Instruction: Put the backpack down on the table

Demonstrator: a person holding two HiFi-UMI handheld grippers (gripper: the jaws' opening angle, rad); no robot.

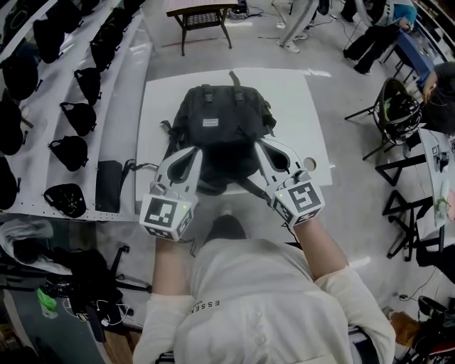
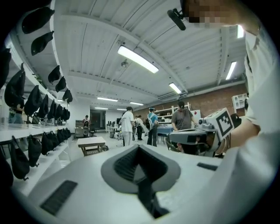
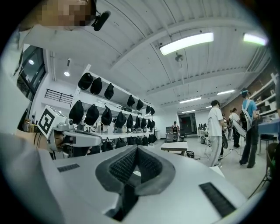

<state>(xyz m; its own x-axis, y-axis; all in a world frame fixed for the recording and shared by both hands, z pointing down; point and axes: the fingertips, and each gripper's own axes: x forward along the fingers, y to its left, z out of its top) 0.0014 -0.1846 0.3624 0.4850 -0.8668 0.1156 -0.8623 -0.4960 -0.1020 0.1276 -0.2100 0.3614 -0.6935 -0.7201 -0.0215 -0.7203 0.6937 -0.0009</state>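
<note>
Plainly the person means to carry the load evenly, one tool to each side. The left gripper (image 1: 195,151) comes in at the lower left edge of the backpack (image 1: 220,131) and the right gripper (image 1: 262,148) at the lower right, both pointing level and away from the body. In the left gripper view the jaws are pressed together with no gap, and a dark strip (image 2: 148,194) runs down the seam between them. The right gripper view shows the same closed jaws and a like strip (image 3: 124,199). I take each strip to be a strap pinched flat, which would explain why the bag sits square between the two tools and does not slump to one side. The backpack fills the middle of the head view, over the white table (image 1: 160,99) and toward its near edge. Whether its base touches the top I cannot tell from above. Loose straps trail from its lower end. Counting up: one backpack, two grippers with one marker cube apiece, and one white table. One small wooden table (image 1: 202,15) stands at the upper edge of the frame. At least four black bags (image 1: 78,117) sit in the nearer row of the shelves (image 1: 43,142) at the left, with more in the rows beyond them.
</note>
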